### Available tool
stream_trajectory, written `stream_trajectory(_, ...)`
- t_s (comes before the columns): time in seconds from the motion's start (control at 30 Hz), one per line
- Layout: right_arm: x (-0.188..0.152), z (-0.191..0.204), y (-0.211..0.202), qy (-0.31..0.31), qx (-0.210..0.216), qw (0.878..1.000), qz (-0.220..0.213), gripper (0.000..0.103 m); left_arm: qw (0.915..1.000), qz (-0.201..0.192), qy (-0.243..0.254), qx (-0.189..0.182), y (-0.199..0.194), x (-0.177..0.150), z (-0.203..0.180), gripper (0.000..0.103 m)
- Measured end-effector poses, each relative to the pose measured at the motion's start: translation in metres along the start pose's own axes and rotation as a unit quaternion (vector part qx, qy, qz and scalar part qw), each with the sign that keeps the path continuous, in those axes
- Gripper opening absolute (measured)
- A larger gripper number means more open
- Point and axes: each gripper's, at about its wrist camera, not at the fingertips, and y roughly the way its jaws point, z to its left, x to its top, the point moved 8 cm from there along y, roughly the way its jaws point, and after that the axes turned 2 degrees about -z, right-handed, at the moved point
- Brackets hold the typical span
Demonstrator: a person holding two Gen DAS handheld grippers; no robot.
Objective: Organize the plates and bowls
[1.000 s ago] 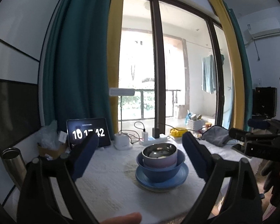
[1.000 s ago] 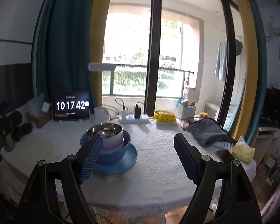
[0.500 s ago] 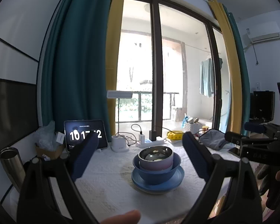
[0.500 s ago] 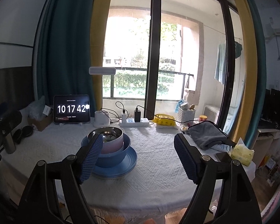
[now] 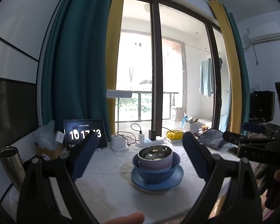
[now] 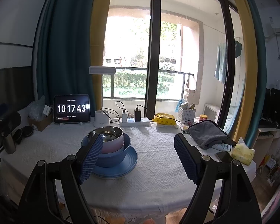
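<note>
Right wrist | pink bowl in blue bowl on blue plate | both tongs wide, empty

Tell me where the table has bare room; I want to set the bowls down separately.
Free cloth lies between the blue plate stack and the grey folded towel, and on the near edge. Another patch lies left of the stack toward the steel tumbler. The window side is crowded: tablet clock, white power strip, yellow packet.
</note>
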Motion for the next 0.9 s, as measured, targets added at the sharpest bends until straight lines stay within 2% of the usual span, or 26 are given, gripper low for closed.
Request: stream_trajectory(0.9, -0.0015, 0.0027, -0.0003, -0.001, 0.004, 1.0, -0.005, 0.081, 1.0, 0.0, -0.001, 0.004, -0.0024, -0.0029, -0.0046, 0.093)
